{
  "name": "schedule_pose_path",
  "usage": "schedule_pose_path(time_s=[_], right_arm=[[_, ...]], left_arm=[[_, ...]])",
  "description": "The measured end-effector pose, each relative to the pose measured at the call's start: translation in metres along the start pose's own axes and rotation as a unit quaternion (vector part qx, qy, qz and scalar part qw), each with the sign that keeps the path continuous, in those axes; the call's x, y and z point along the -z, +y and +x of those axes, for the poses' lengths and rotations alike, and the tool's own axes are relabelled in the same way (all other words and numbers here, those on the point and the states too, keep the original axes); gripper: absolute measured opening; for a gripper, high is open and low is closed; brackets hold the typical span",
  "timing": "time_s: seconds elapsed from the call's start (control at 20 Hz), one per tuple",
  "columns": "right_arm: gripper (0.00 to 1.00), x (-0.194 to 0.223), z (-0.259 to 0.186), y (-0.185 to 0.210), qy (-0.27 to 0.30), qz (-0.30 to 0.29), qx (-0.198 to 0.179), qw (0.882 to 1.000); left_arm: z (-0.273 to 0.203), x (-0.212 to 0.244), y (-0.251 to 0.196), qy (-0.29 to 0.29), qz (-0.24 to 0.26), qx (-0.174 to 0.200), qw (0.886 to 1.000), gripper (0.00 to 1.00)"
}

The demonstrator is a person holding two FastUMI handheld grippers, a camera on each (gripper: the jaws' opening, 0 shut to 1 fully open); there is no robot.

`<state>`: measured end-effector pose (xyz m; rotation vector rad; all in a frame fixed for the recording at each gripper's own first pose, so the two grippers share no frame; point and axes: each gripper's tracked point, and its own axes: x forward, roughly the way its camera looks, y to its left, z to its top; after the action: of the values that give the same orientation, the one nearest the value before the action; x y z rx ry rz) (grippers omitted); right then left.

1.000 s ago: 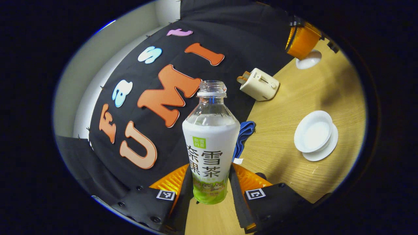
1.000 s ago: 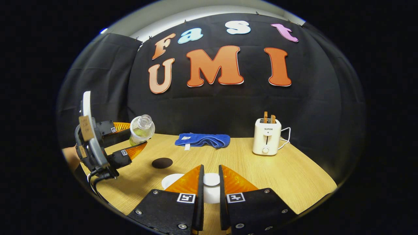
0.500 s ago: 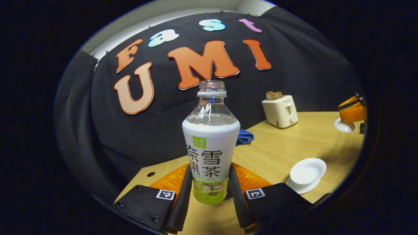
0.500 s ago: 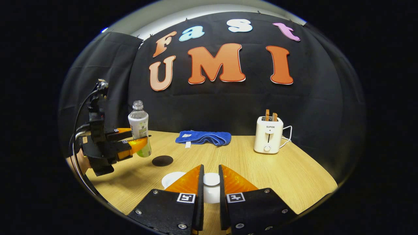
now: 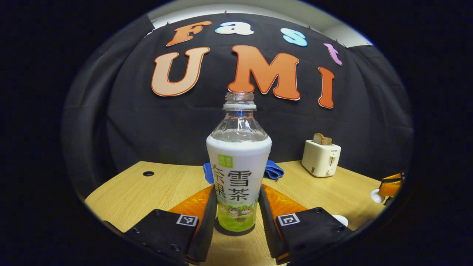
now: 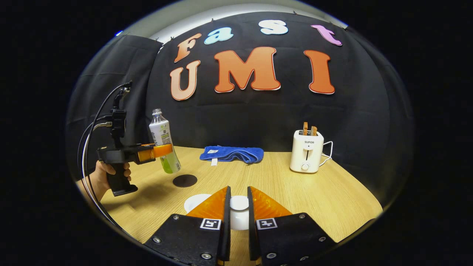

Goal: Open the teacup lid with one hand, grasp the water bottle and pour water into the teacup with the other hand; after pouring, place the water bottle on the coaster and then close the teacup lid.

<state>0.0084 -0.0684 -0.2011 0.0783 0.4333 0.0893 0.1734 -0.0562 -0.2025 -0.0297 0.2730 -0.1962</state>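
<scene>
Left gripper view: your left tool (image 5: 236, 218) clamps the uncapped water bottle (image 5: 238, 170) just above the dark coaster (image 6: 184, 180). Your right tool (image 6: 238, 207) pinches the teacup lid (image 6: 239, 203); the teacup (image 6: 196, 201) sits below on the surface (image 6: 295, 192).

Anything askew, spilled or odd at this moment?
No spill shows. The water bottle, capless, leans slightly in the left claw above the dark coaster, not yet set down. The right claw holds the lid.
</scene>
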Motion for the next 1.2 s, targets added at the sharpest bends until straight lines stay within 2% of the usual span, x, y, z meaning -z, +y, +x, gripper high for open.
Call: schedule_pose_path(time_s=[0.15,0.2,0.55,0.6,0.65,0.7,0.85,1.0,1.2], right_arm=[[0.2,0.0,0.007,0.003,0.002,-0.001,-0.004,1.0],[0.2,0.0,0.01,0.005,0.004,0.0,-0.006,1.0],[0.2,0.008,0.035,0.023,0.025,0.002,-0.023,0.999],[0.2,0.01,0.038,0.025,0.028,0.001,-0.026,0.999],[0.2,0.011,0.041,0.026,0.03,0.001,-0.027,0.999],[0.2,0.013,0.043,0.029,0.033,0.0,-0.03,0.999],[0.2,0.013,0.048,0.034,0.036,-0.001,-0.034,0.999],[0.2,0.016,0.051,0.036,0.039,0.001,-0.036,0.999],[0.2,0.019,0.054,0.041,0.043,-0.002,-0.04,0.998]], left_arm=[[0.009,0.013,0.0,0.008,-0.011,0.001,1.0,0.61],[0.014,0.017,0.001,0.013,-0.011,0.002,1.0,0.64],[0.039,0.045,0.002,0.041,-0.018,0.011,0.999,0.62],[0.041,0.049,0.002,0.046,-0.018,0.012,0.999,0.64],[0.042,0.052,0.003,0.049,-0.018,0.011,0.999,0.61],[0.042,0.053,0.005,0.05,-0.019,0.007,0.999,0.65],[0.046,0.06,0.006,0.057,-0.017,0.01,0.998,0.64],[0.046,0.068,0.003,0.071,-0.016,0.014,0.997,0.7],[0.044,0.068,0.004,0.071,-0.013,0.011,0.997,0.72]])
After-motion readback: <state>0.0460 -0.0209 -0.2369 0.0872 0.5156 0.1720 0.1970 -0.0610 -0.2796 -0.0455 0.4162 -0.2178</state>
